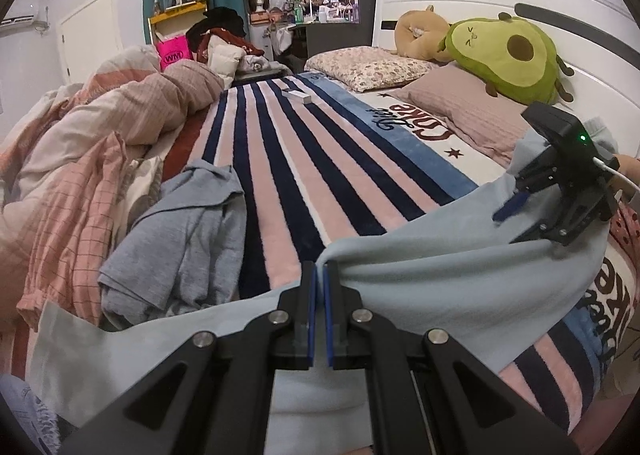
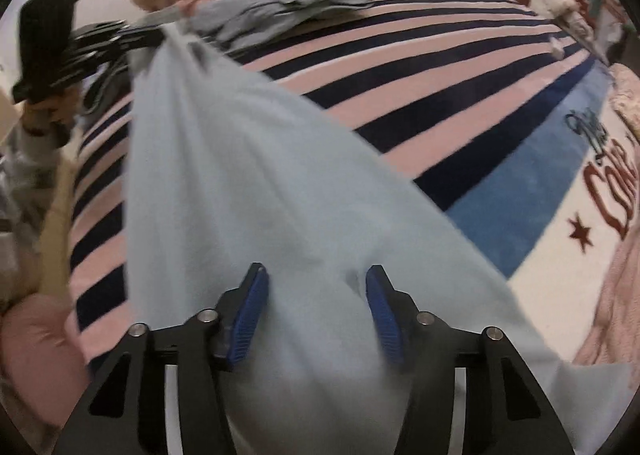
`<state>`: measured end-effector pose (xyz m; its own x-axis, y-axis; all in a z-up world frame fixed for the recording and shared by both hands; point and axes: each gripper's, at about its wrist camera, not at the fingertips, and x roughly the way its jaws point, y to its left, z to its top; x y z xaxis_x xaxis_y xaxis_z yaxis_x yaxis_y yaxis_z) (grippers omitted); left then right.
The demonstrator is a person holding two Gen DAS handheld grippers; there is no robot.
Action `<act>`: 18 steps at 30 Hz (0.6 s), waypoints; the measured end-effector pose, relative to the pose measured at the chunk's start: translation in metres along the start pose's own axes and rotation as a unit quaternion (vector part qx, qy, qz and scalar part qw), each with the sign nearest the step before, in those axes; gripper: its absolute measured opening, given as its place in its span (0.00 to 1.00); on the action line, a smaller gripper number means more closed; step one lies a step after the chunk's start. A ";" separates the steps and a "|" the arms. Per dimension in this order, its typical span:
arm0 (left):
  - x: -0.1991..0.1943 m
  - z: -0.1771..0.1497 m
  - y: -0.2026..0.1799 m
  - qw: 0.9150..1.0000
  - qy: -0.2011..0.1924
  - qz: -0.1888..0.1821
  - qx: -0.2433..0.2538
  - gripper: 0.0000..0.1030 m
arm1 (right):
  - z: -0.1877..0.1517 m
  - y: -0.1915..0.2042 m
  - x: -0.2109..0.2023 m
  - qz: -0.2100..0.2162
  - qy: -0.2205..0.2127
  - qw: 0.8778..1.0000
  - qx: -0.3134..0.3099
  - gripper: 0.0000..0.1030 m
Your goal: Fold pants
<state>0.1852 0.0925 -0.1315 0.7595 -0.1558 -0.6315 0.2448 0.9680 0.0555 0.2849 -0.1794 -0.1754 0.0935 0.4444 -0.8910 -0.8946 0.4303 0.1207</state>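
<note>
The pale blue pants [image 1: 440,275] lie draped across the striped blanket [image 1: 280,175] on the bed, one edge pinched tight in the left gripper [image 1: 321,275], while the right gripper [image 2: 316,295] hangs over the cloth with its 2 jaws parted, pads off the fabric.

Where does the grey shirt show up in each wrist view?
Left wrist view: grey shirt lies crumpled at lower left, beside the striped blanket.
Right wrist view: grey shirt sits at top centre, blurred, beyond the light blue pants.
Shared landmark: the striped blanket's "Coke" lettering.
</note>
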 end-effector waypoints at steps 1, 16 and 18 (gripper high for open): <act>0.000 0.000 0.001 1.000 0.000 -0.001 -0.002 0.02 | -0.002 0.004 -0.001 -0.001 0.003 1.000 -0.007 0.31; 0.007 -0.004 -0.003 1.000 0.007 0.003 0.001 0.02 | -0.022 0.038 0.003 -0.057 0.035 0.995 -0.077 0.01; 0.008 -0.003 0.001 1.000 0.003 0.008 -0.008 0.02 | -0.021 0.038 -0.006 -0.078 0.011 0.994 -0.070 0.01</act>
<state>0.1892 0.0926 -0.1388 0.7596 -0.1384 -0.6355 0.2224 0.9735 0.0538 0.2408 -0.1824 -0.1745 0.2287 0.3628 -0.9034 -0.9216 0.3795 -0.0809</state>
